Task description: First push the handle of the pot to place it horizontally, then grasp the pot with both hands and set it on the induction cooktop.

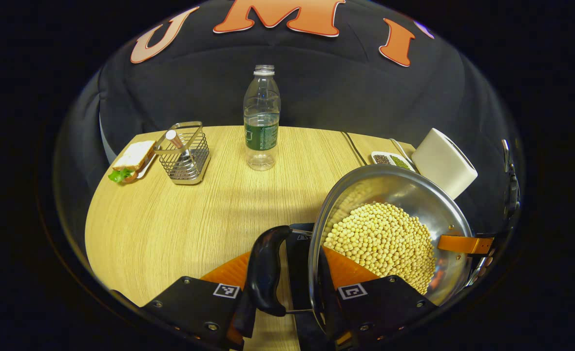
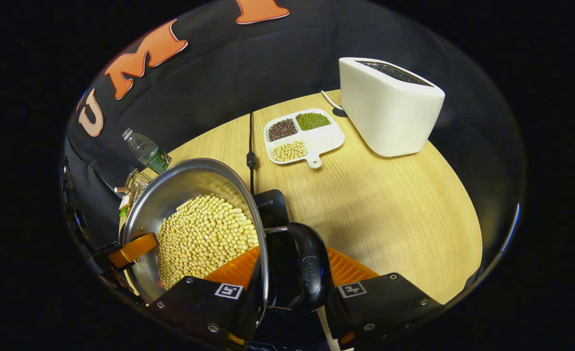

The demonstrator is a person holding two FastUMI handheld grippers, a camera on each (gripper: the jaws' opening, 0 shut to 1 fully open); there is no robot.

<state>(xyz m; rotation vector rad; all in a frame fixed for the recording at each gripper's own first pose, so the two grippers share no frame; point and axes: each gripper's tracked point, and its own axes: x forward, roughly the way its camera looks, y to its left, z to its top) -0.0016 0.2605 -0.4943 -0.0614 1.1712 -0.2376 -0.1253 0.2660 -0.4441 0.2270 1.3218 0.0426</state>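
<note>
A steel pot (image 1: pixel 414 195) heaped with yellow soybeans (image 1: pixel 385 239) sits between both grippers. In the left gripper view, my left gripper (image 1: pixel 287 267) is shut on the pot's black loop handle (image 1: pixel 265 270), one finger outside the handle and one inside the rim. The right gripper's finger (image 1: pixel 463 243) shows on the far rim. In the right gripper view, my right gripper (image 2: pixel 292 263) clasps the opposite black handle (image 2: pixel 312 268) the same way beside the pot (image 2: pixel 190 180). The black induction cooktop (image 2: pixel 270 207) lies under the pot; whether the pot rests on it is hidden.
On the wooden table (image 1: pixel 170 229) stand a water bottle (image 1: pixel 261 122), a wire basket (image 1: pixel 184 153) and a sandwich on a plate (image 1: pixel 132 161). A white toaster (image 2: pixel 387 107), a divided dish of beans (image 2: pixel 302 134) and a black cable (image 2: pixel 251 146) lie behind the cooktop.
</note>
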